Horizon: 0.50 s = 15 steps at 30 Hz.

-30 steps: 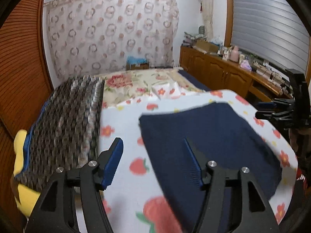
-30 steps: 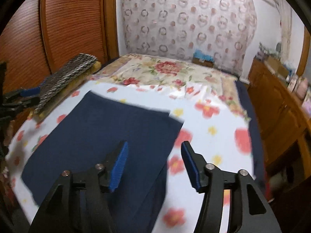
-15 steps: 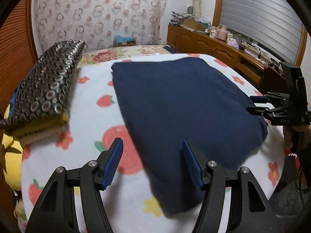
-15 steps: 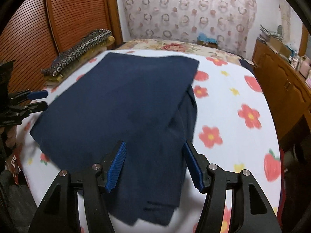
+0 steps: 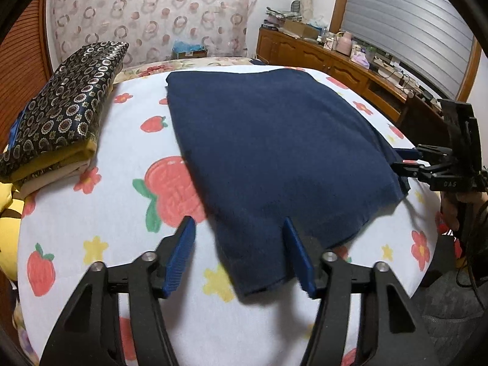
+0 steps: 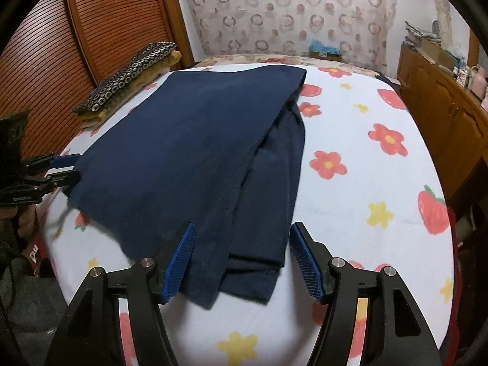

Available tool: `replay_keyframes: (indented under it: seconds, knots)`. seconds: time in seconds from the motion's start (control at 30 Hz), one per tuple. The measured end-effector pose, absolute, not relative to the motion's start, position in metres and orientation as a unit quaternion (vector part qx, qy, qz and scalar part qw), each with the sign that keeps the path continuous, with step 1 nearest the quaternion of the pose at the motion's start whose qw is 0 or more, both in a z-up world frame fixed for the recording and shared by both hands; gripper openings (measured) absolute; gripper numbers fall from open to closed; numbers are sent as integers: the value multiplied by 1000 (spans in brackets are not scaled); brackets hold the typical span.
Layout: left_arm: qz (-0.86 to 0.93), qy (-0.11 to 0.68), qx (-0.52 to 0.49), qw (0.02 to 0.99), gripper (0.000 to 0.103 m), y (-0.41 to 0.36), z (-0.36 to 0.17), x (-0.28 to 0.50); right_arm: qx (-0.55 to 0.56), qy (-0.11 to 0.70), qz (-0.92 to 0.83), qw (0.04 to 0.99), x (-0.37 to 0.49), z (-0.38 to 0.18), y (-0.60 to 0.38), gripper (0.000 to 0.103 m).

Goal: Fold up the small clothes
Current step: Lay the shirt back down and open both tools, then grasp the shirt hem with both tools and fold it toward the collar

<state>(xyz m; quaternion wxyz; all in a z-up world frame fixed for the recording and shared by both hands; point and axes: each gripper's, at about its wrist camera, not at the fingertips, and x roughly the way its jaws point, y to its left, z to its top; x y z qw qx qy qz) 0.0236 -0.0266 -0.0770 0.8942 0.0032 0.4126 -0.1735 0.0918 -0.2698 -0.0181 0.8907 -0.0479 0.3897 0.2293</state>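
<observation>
A navy blue garment (image 5: 274,152) lies folded over on the white strawberry-and-flower blanket (image 5: 100,158). It also shows in the right wrist view (image 6: 189,158), with lower layers sticking out on its right side. My left gripper (image 5: 238,253) is open, hovering over the garment's near left corner. My right gripper (image 6: 241,259) is open over the near right corner. Each gripper shows in the other's view: the right gripper (image 5: 408,158) and the left gripper (image 6: 67,167) sit at the garment's edges.
A folded stack with a dark patterned cloth on top (image 5: 67,106) lies at the blanket's left. A yellow cushion (image 5: 6,216) is beside it. Wooden cabinets with clutter (image 5: 335,61) run along the right. A slatted wooden door (image 6: 106,30) stands at the left.
Both grippers have dropped down and drawn back toward the near edge of the bed. The navy garment now lies flat under the fingertips.
</observation>
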Motion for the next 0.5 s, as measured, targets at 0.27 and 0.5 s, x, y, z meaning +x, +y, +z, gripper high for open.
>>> replay_keyframes:
  seconds: [0.27,0.5]
  knots:
    - [-177,422,2,889,52,-28,-82,20,-57,383,229,893,81,-35,-272,54]
    - [-198,428,-11,882,31,-28,-82,23,-42,382,257,887,74,-43,-260,16]
